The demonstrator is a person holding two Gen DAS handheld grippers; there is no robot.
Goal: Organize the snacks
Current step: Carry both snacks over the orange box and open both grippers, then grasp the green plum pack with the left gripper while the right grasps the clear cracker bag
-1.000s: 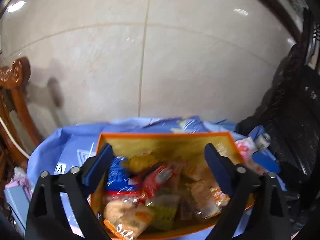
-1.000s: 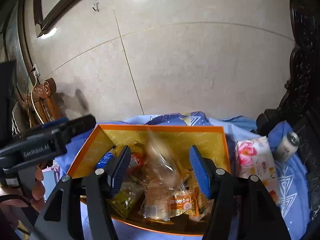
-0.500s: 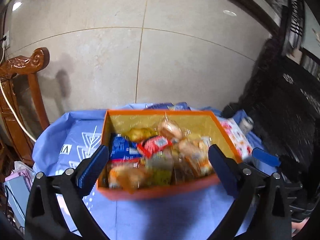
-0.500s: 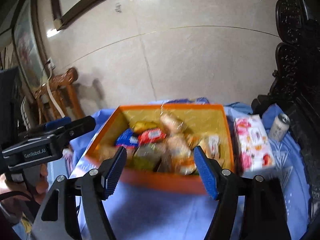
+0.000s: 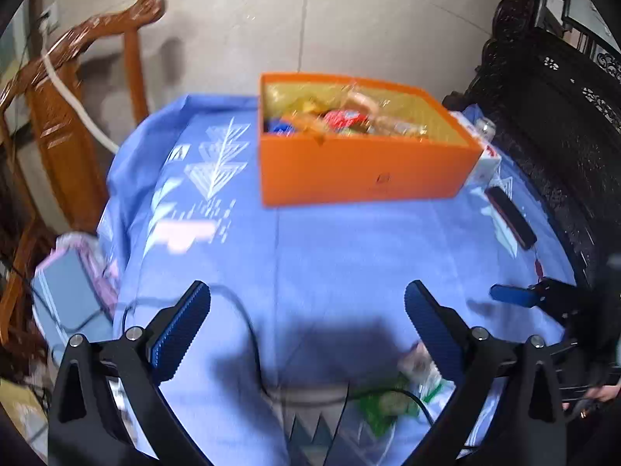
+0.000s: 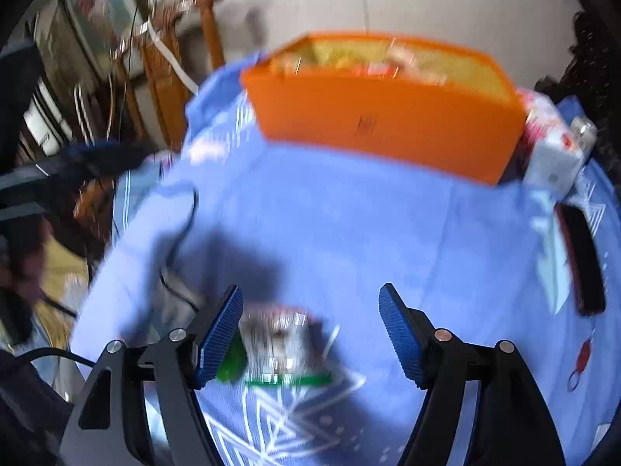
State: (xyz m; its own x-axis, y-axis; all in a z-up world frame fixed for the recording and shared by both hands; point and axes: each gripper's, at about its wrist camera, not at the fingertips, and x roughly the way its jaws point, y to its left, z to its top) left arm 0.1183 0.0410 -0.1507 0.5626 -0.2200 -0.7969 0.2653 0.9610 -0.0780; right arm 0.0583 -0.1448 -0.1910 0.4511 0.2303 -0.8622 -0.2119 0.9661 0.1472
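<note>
We have most of the job behind us, as far as we can judge: the orange box (image 5: 365,171) at the far side of the blue cloth (image 5: 349,252) is heaped with wrapped snacks (image 5: 341,118), red, blue and golden packets crowding its yellow-lined inside. One packet (image 6: 279,343) is left out on the cloth near us, well apart from the box. It is a clear crinkly wrapper with green edges and something pale inside; blur hides any print. It probably still has to go into the box.

Our right gripper (image 6: 310,334) has its jaws spread, just opened wider, and the packet lies below between them, nearer the left pad, not pressed by either. Our left gripper (image 5: 306,330) stands fully released with only cloth between its jaws; the packet shows low to the right of it, partly behind the right finger.

Beside the box stand a tissue pack (image 6: 551,155) and a can (image 6: 584,130); a dark case (image 6: 582,260) lies at the right.
</note>
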